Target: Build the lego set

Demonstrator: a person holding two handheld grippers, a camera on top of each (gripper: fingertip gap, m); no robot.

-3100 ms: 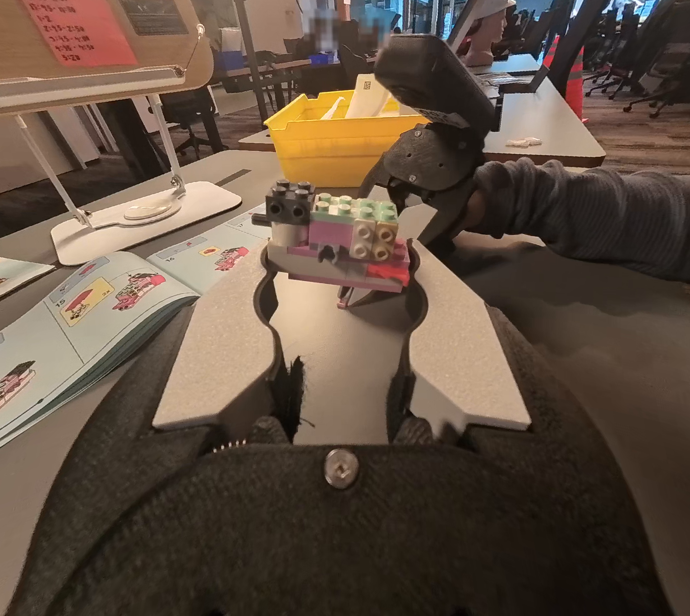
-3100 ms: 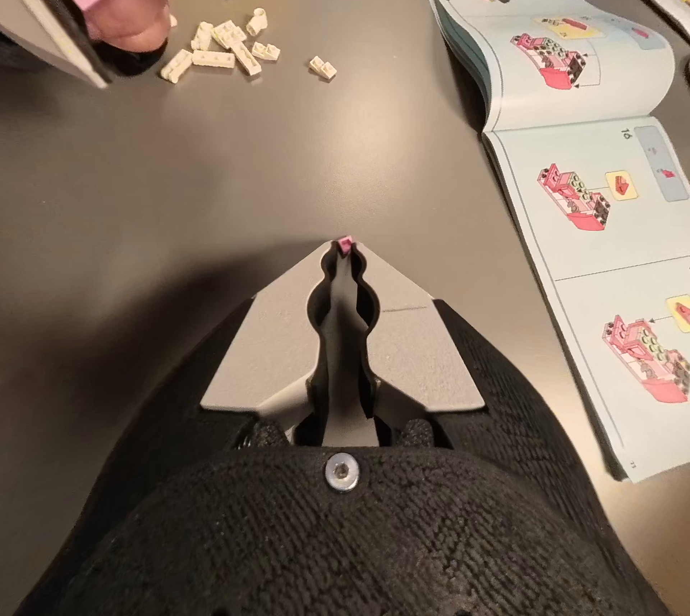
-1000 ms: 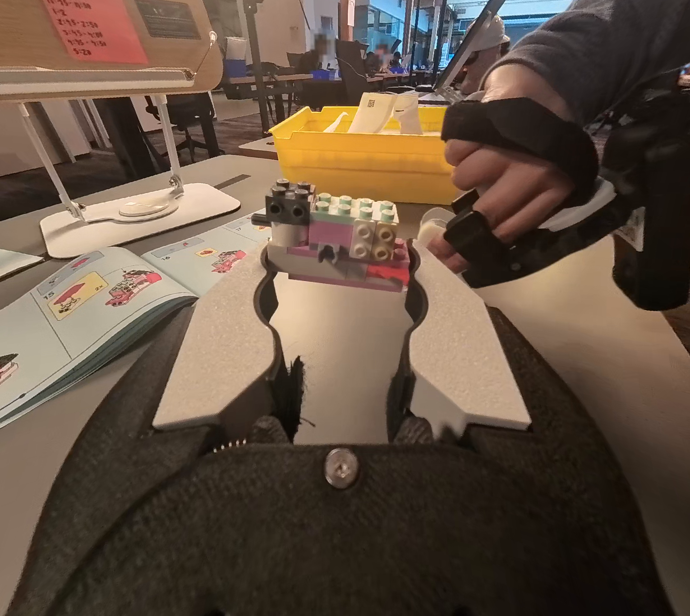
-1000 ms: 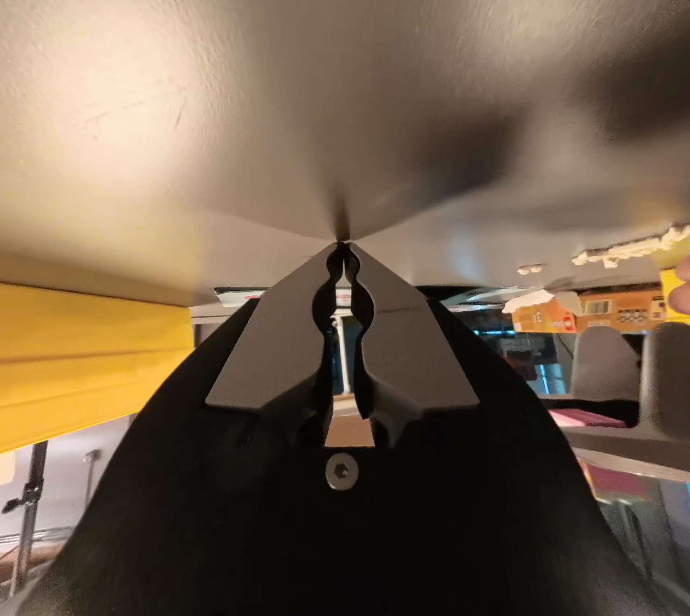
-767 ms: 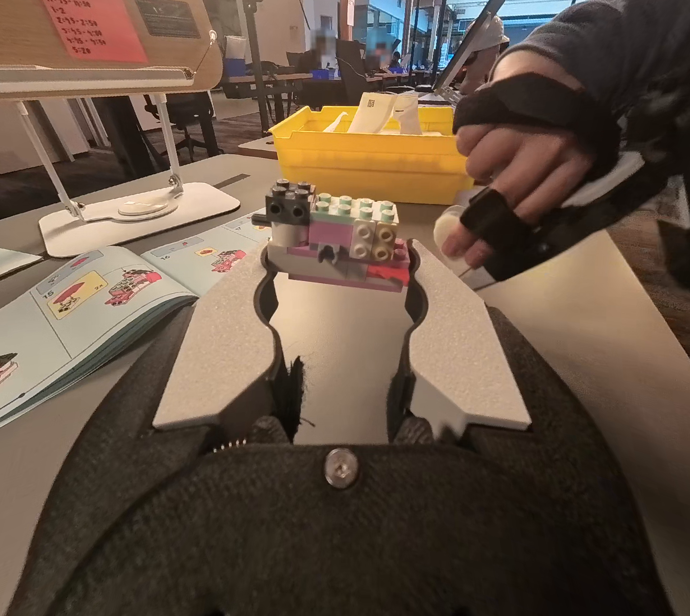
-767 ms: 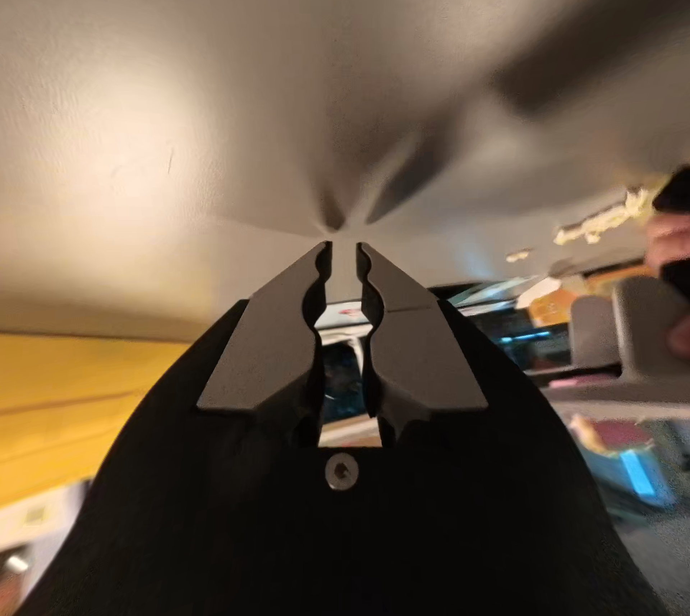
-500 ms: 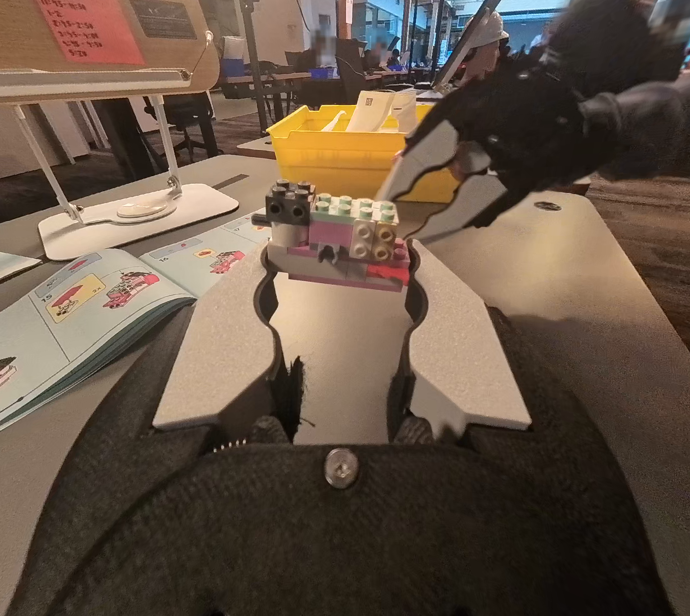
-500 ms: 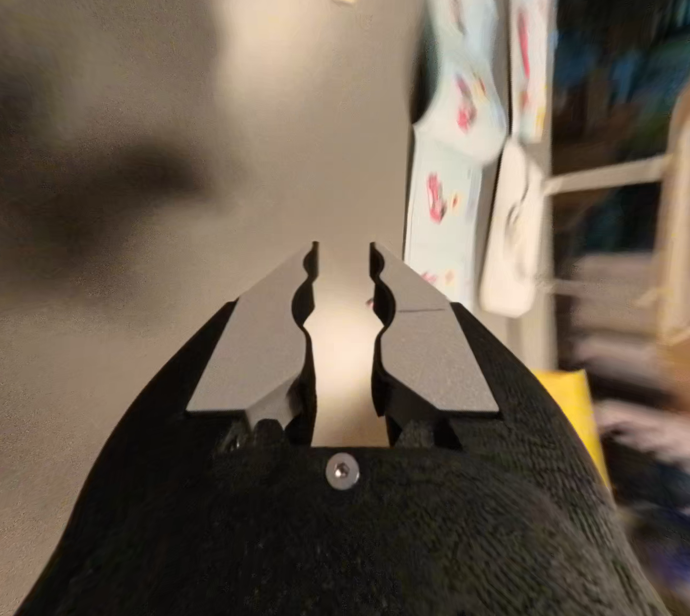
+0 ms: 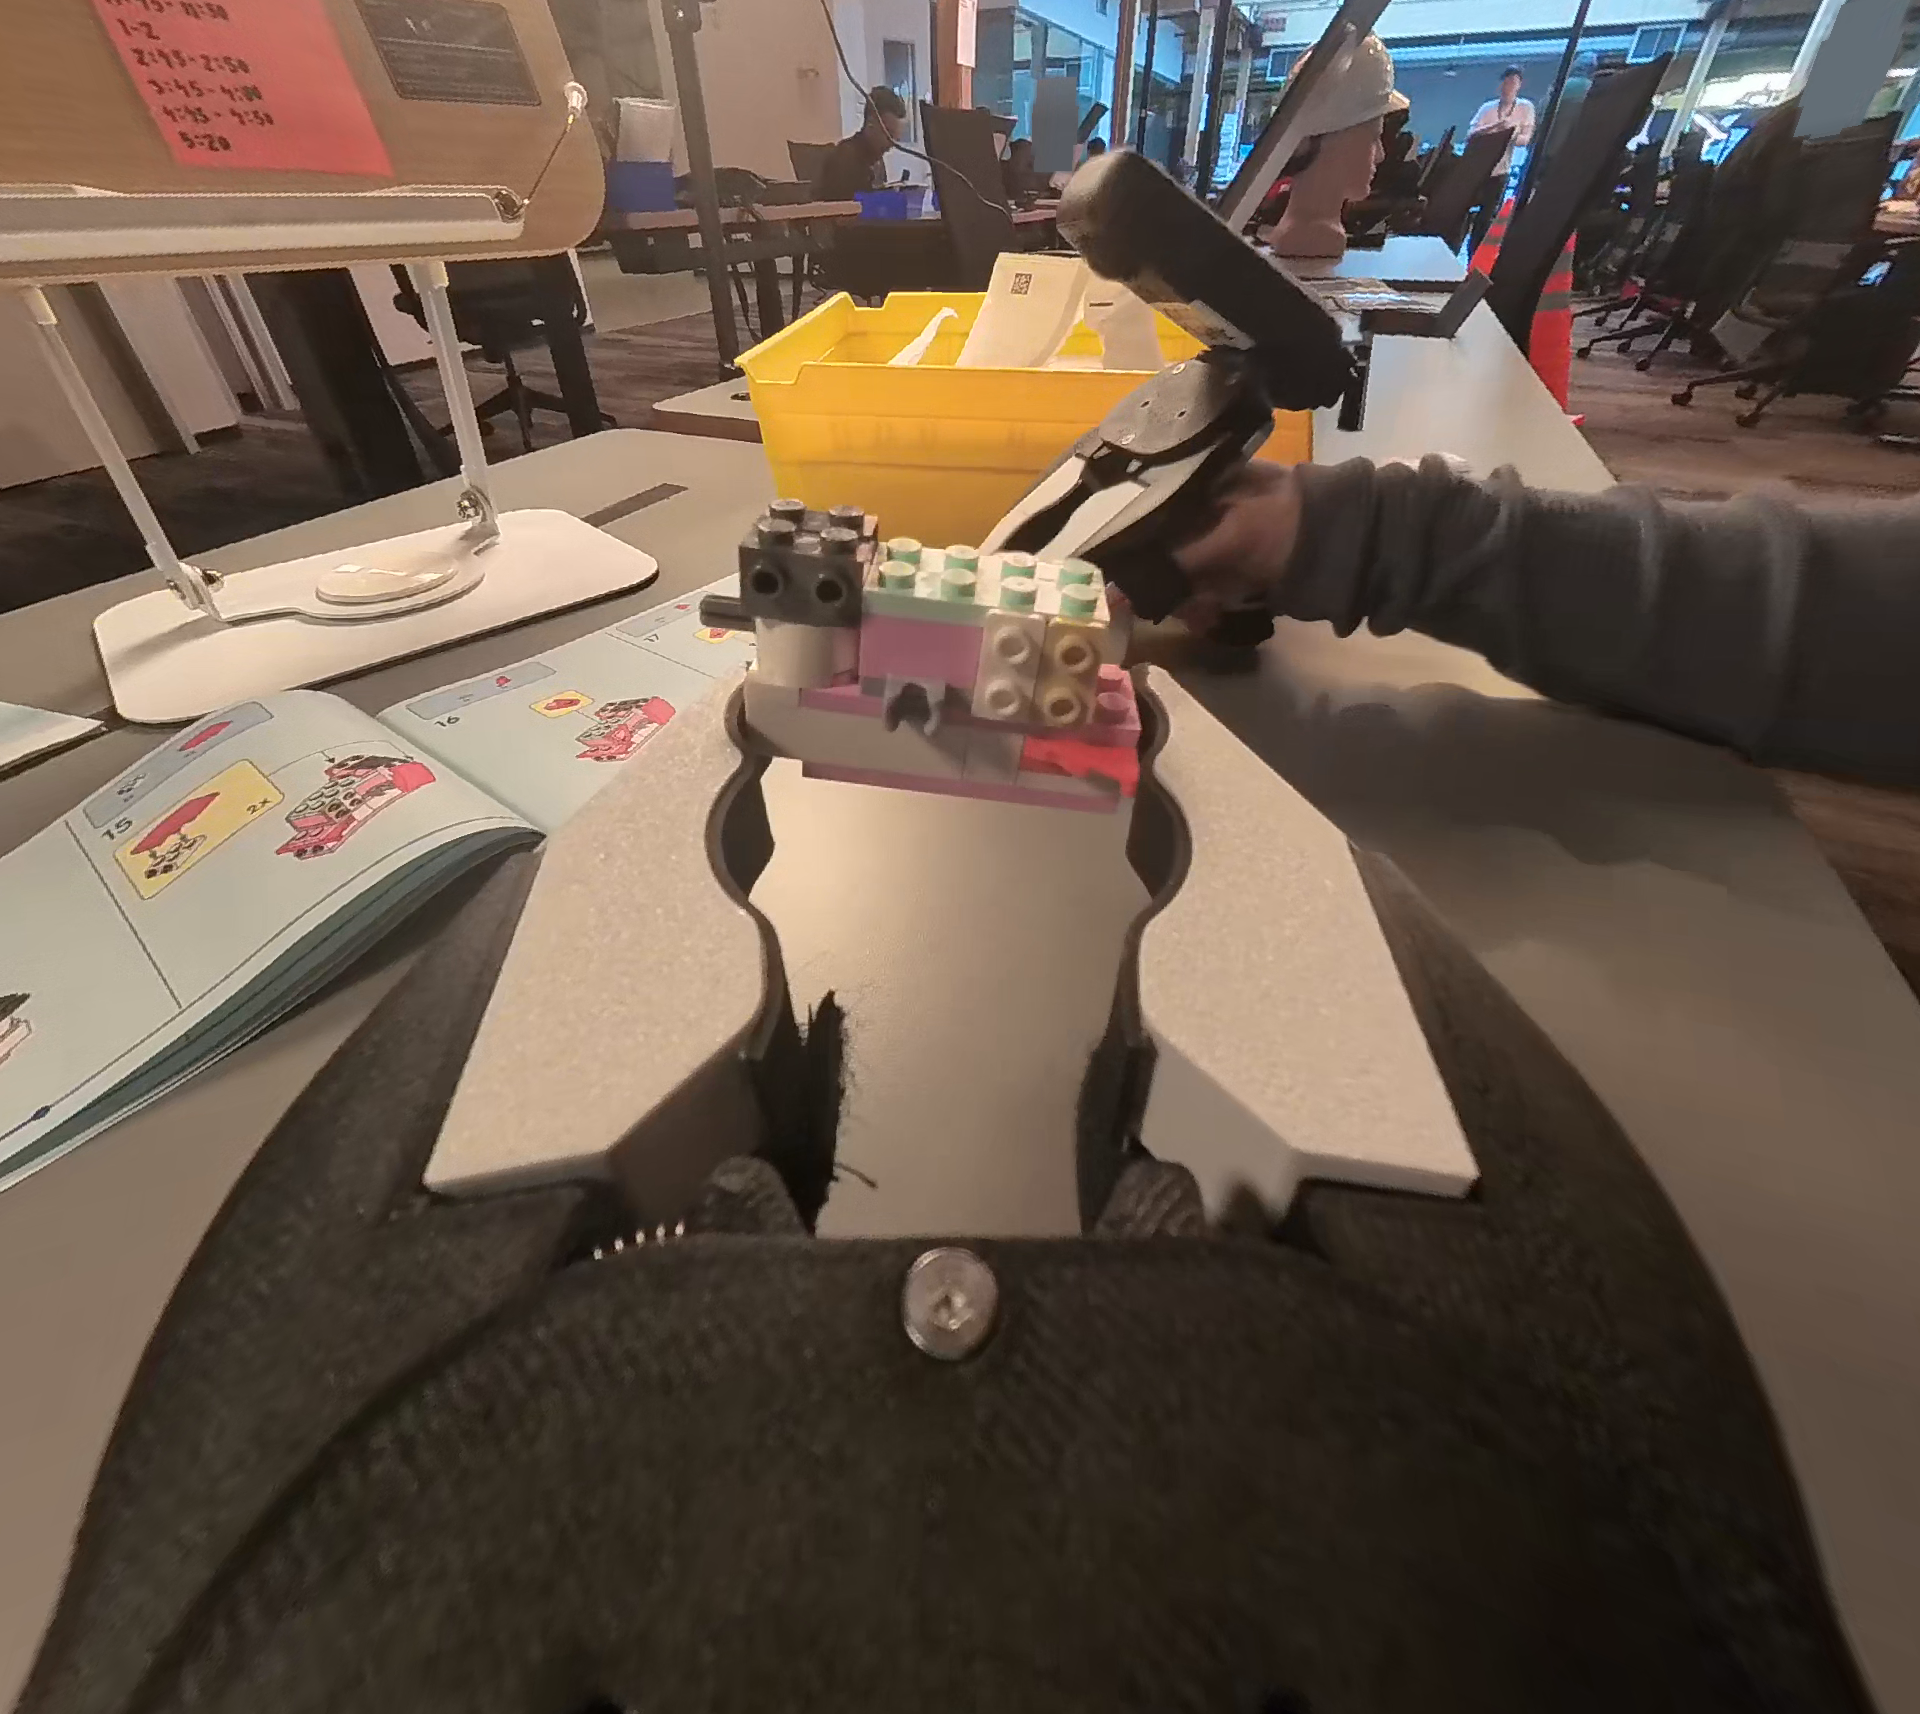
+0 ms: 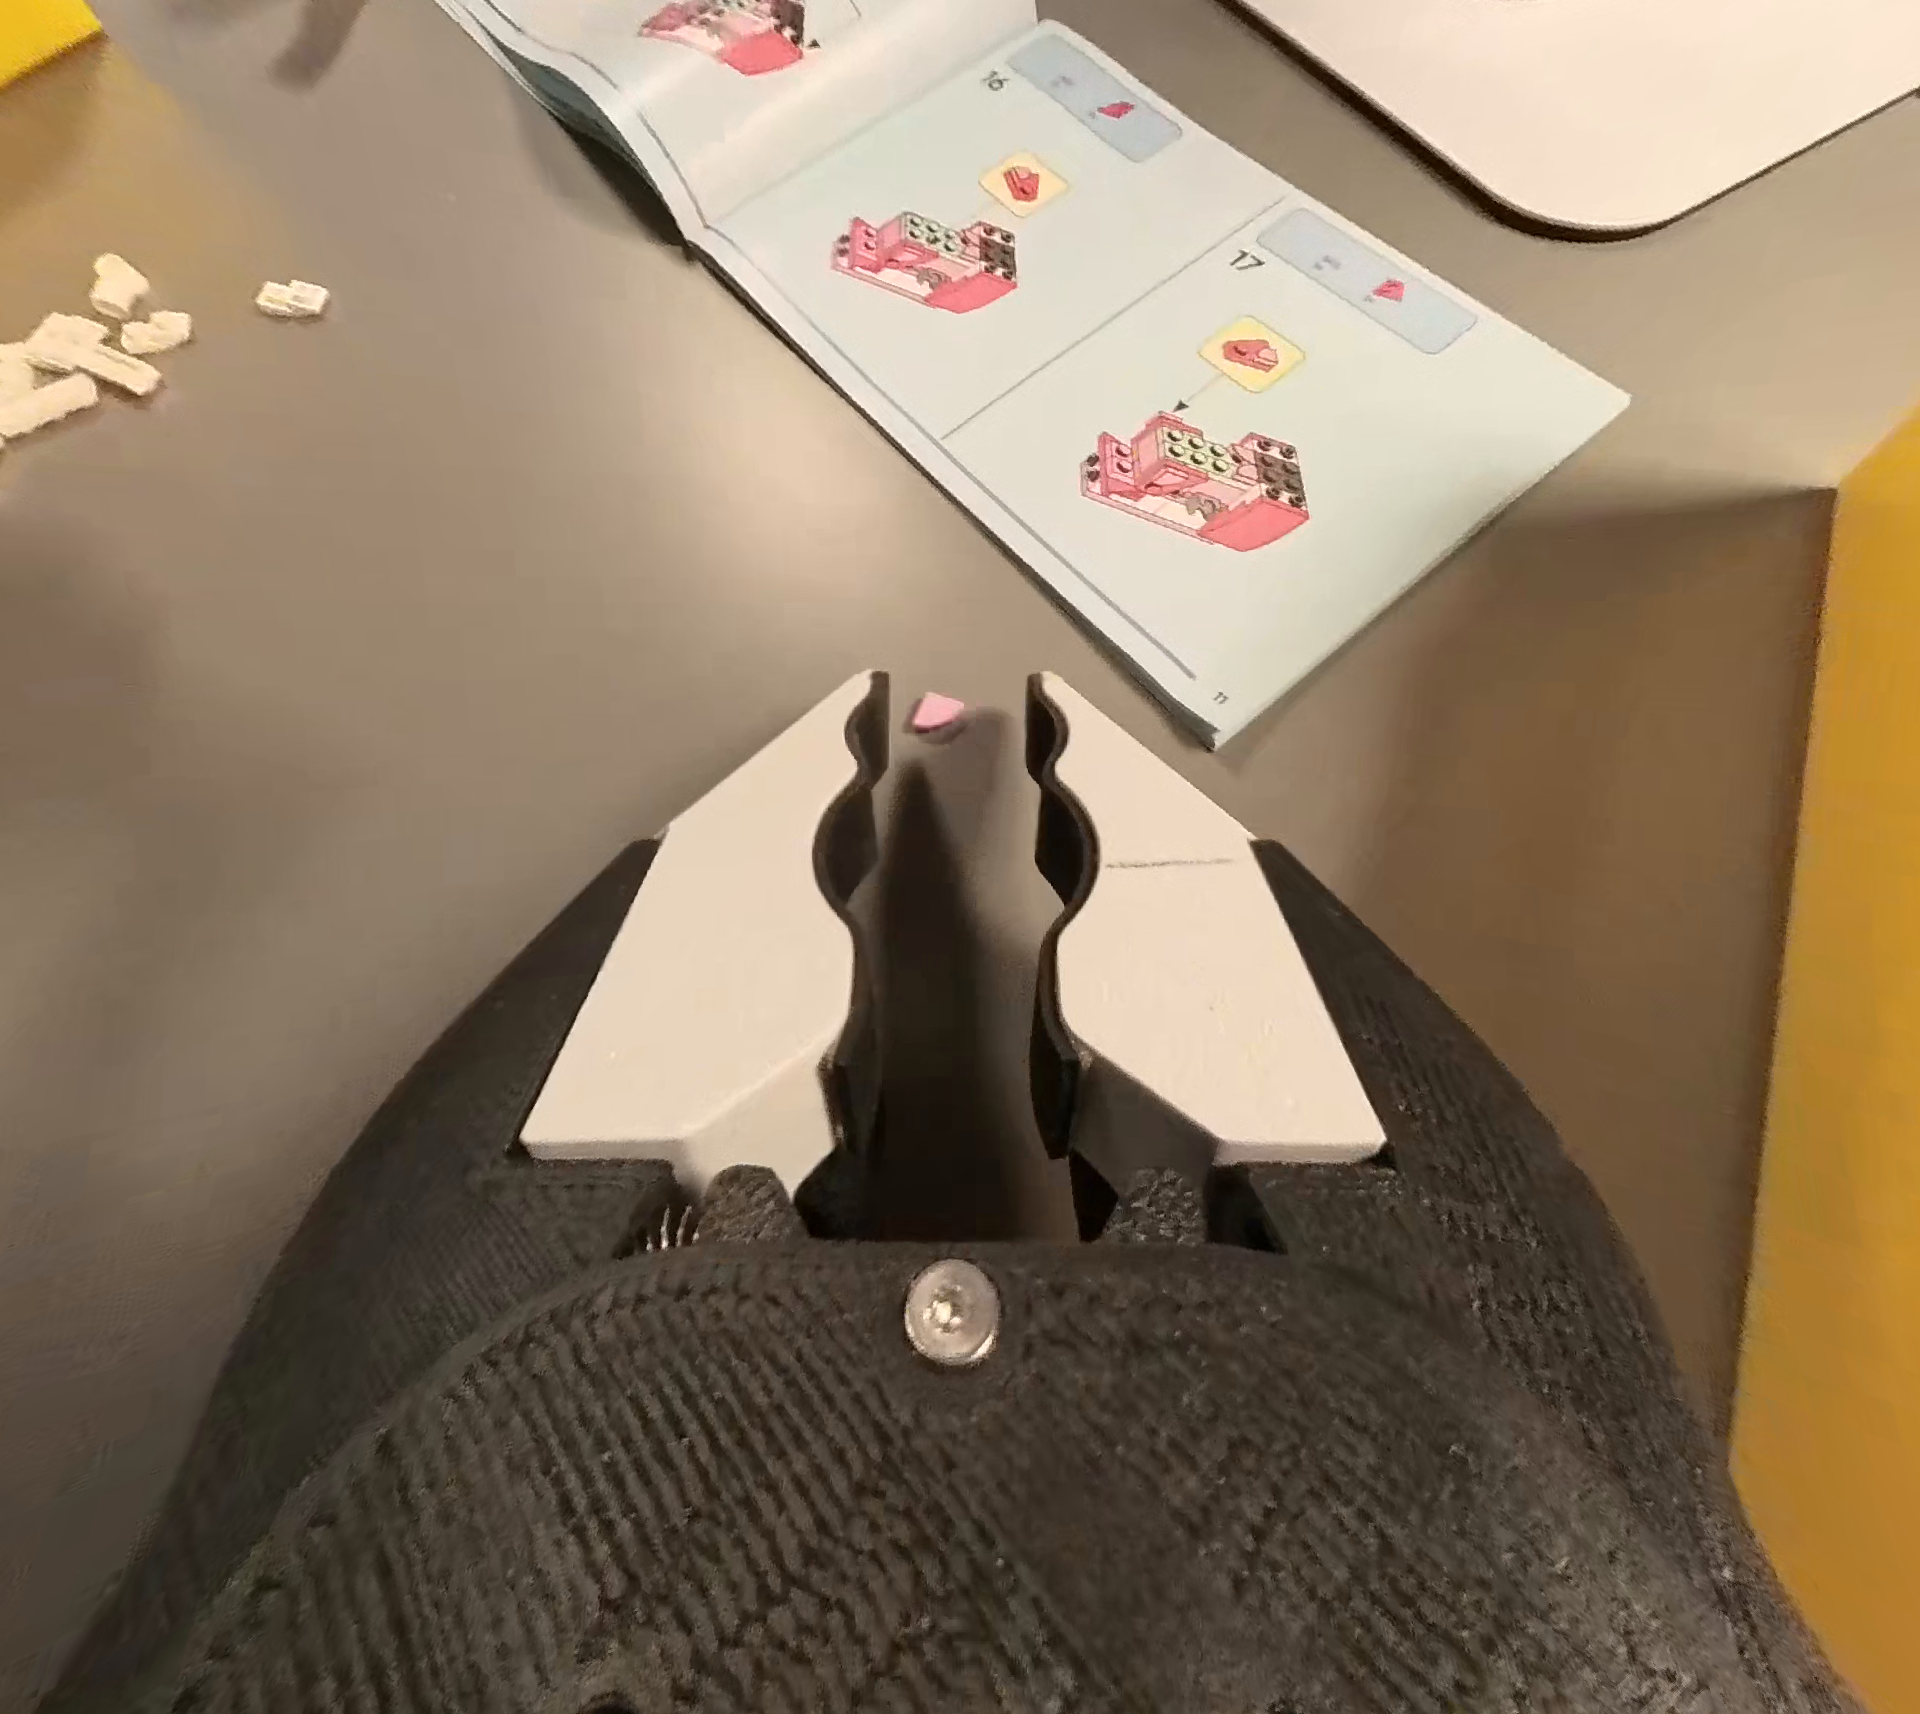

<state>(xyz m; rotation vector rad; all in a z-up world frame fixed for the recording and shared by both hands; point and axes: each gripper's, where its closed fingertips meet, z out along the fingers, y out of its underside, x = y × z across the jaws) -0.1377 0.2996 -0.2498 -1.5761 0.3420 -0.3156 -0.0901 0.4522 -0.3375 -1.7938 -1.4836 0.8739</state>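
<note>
My left gripper (image 9: 945, 714) is shut on a small brick model (image 9: 935, 677) of pink, white, mint and black bricks, holding it by its base above the grey table (image 9: 1455, 833). My right gripper (image 10: 956, 690) is open, tips low over the table. A small pink piece (image 10: 938, 715) lies on the table between its fingertips, nearer the left pad, and neither pad presses on it. In the left wrist view the right gripper (image 9: 1049, 521) shows just behind the model, pointing down, held by a hand in a grey sleeve (image 9: 1558, 604).
An open instruction booklet (image 10: 1039, 293) lies ahead of the right gripper and also shows in the left wrist view (image 9: 260, 833). A yellow bin (image 9: 935, 438) stands behind the model. Several loose white bricks (image 10: 94, 345) lie at the left. A white stand base (image 10: 1558, 2) sits far right. One gripper's finger ends stand about 20 cm off the other's.
The right gripper was shut a second ago while turned away from the table. It opened and swung back down, and now a pink piece lies between its fingers. The left gripper kept holding the model.
</note>
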